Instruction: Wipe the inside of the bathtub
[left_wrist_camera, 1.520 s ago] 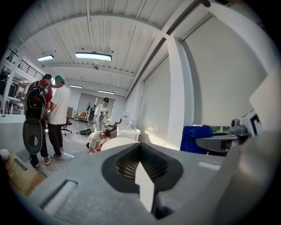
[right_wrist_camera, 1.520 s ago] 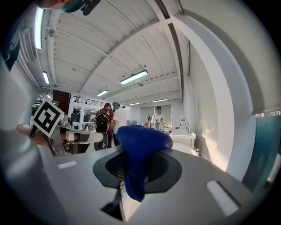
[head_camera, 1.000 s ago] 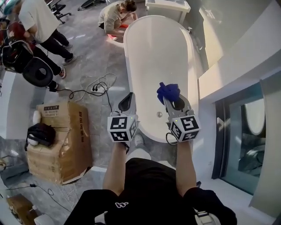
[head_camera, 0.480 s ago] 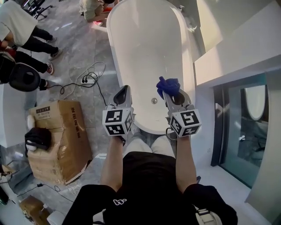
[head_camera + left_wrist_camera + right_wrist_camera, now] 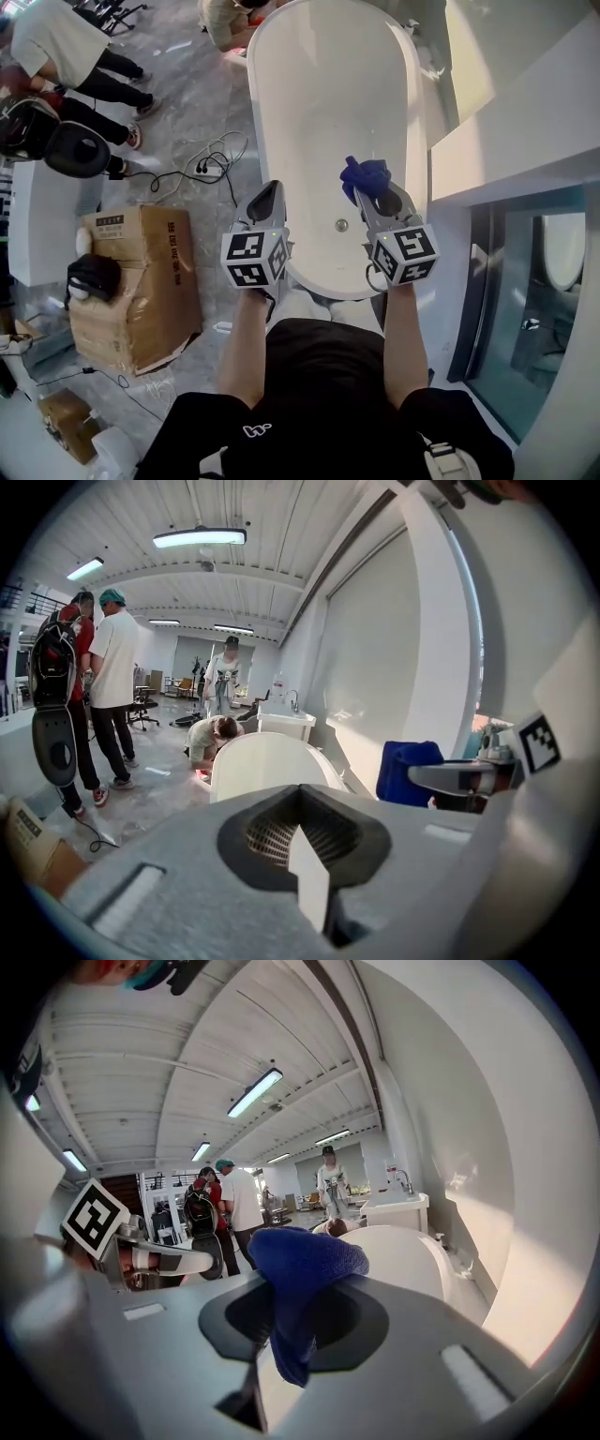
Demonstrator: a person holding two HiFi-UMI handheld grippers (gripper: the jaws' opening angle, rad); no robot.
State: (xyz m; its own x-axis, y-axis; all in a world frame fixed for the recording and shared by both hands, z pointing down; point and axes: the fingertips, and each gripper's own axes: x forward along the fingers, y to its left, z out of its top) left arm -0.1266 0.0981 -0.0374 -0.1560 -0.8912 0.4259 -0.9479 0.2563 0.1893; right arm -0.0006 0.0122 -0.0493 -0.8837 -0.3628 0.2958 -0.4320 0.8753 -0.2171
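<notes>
A white oval bathtub [image 5: 328, 112] stretches away from me, its drain [image 5: 341, 225] near the close end. My right gripper [image 5: 367, 187] hovers over the tub's near right side, shut on a dark blue cloth [image 5: 364, 174] bunched at its tip; the same blue cloth [image 5: 302, 1283] hangs between the jaws in the right gripper view. My left gripper [image 5: 267, 200] is held above the tub's near left rim, jaws shut with nothing in them. In the left gripper view the bathtub [image 5: 267, 761] lies ahead, with the blue cloth [image 5: 405, 771] at the right.
A cardboard box [image 5: 131, 281] with a black object on it stands on the floor to the left. Cables and a power strip [image 5: 202, 169] lie beside the tub. People stand at the upper left [image 5: 66, 47]; one crouches by the tub's far end [image 5: 225, 19]. A white ledge [image 5: 525, 131] runs along the right.
The view has shifted a little, so the tub sits slightly further right and lower in the frame. Both grippers keep their places over its near end; the cloth stays gripped.
</notes>
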